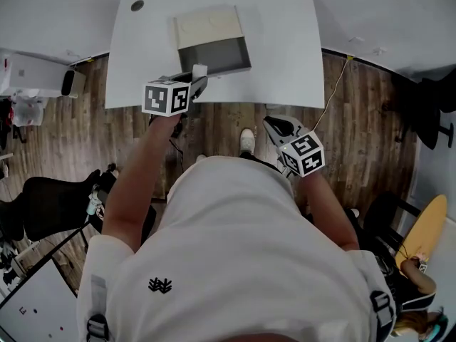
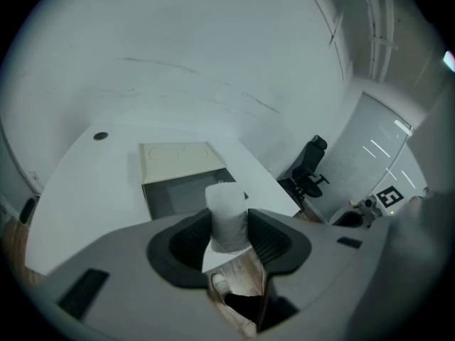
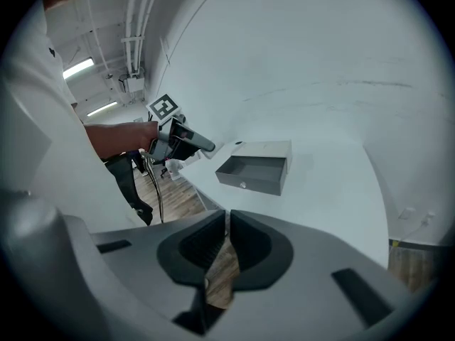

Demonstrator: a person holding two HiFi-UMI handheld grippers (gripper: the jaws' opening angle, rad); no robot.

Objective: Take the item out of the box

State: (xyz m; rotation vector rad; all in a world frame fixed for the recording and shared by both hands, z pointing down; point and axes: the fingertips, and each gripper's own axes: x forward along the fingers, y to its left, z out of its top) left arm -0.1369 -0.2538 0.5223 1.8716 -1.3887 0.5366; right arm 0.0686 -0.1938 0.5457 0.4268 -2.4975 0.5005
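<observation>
Currently the left gripper (image 2: pixel 229 239) is clamped on the white item (image 2: pixel 227 215), which stands upright between its pads. The item is outside the box (image 1: pixel 212 40), just in front of the open grey drawer, above the white table (image 1: pixel 285 63). The right gripper (image 3: pixel 226 246) hangs over the floor, jaws together, holding nothing.
</observation>
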